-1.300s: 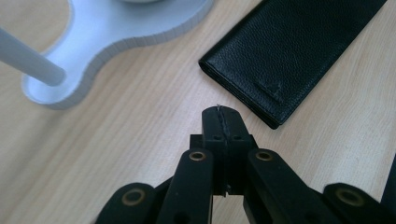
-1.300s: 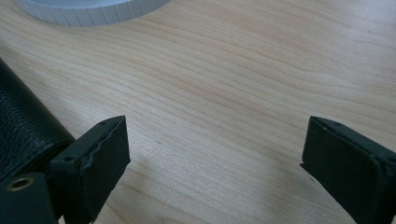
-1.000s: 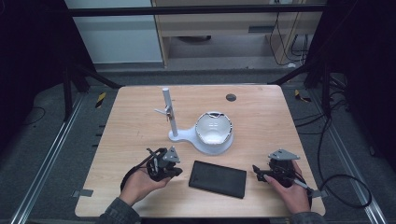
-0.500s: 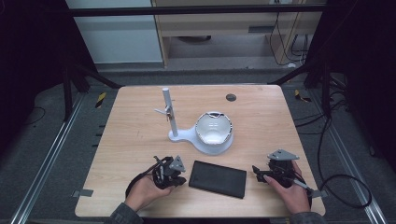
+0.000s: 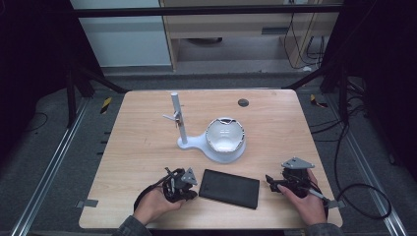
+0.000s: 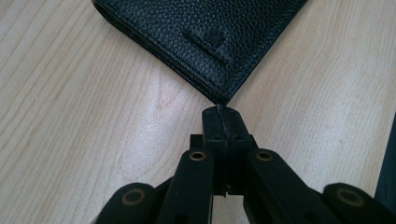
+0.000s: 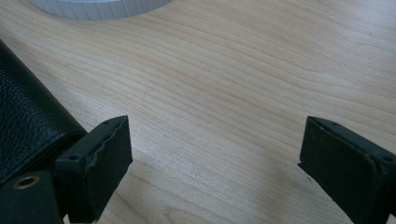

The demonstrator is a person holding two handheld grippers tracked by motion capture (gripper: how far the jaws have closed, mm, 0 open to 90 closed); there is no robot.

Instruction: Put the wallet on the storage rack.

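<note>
Change since earlier: left gripper point(image 5: 181, 184) is sitting lower and closer to the wallet's left end than a second ago; the right gripper point(image 5: 290, 183) is keeping its place.

Wallet: black grained wallet point(image 5: 230, 188) is lying flat on the wooden table point(image 5: 133, 147), near the front edge, between the two grippers. In the left gripper view the wallet point(image 6: 205, 37) is showing one corner pointing straight at the jaw tips.

Left gripper: its tongs point(image 6: 222, 122) are pressed together with nothing between them; the tips are resting just beside the wallet's corner, and contact cannot be told. A hand point(image 5: 153, 206) is holding it low over the table.

Right gripper: its tongs point(image 7: 212, 154) are spread wide over bare wood, pinching nothing. The wallet point(image 7: 28, 126) is lying just beside the left-hand jaw in that view, its edge running behind that jaw; whether they are touching cannot be told. A hand point(image 5: 309, 204) is gripping it from behind, and a cable point(image 5: 364, 196) is trailing off the table's right side.

Stand: white stand point(image 5: 196, 143) with an upright post point(image 5: 178, 118) is standing behind the wallet, well apart from it.

Bowl: rounded white bowl-like piece point(image 5: 224, 135) is sitting on the stand's round base.

Small disc: dark round mark point(image 5: 243, 103) is lying near the table's far edge.
</note>
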